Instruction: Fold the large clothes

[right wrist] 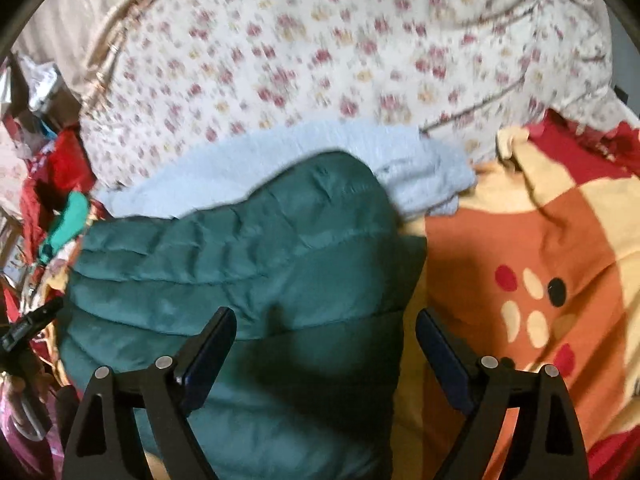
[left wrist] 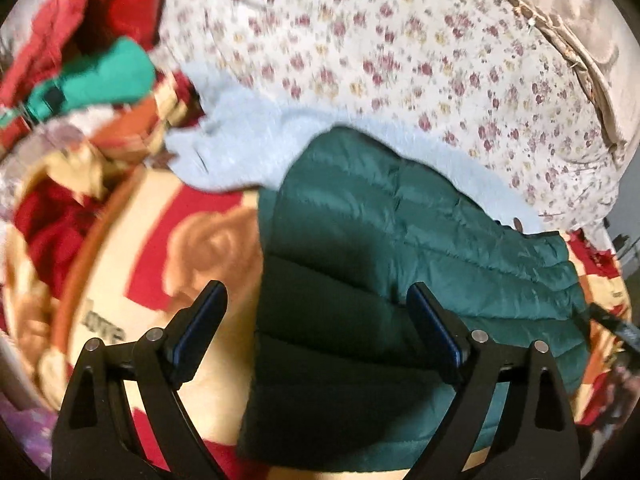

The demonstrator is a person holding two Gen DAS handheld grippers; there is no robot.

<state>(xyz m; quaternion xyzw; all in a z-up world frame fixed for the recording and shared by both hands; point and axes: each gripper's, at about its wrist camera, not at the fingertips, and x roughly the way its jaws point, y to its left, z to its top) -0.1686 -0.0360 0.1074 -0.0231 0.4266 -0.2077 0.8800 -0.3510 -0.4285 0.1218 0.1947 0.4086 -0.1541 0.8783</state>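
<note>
A dark green quilted puffer jacket (left wrist: 400, 240) lies folded on a red, cream and orange patterned blanket (left wrist: 200, 240). In the right wrist view the same jacket (right wrist: 240, 264) fills the lower left. My left gripper (left wrist: 318, 296) stands open above the jacket's left edge, with nothing pressed between its pads. My right gripper (right wrist: 326, 320) is also open, above the jacket's right edge where it meets the blanket (right wrist: 540, 240). Neither holds cloth. The tip of the other gripper (right wrist: 28, 328) shows at the far left of the right wrist view.
A light blue fleecy garment (left wrist: 248, 148) lies just behind the jacket. A white floral quilt (left wrist: 400, 40) covers the back. A heap of red and bright green clothes (left wrist: 104, 64) sits at the left. A twig-like rim (left wrist: 568, 60) runs along the far right.
</note>
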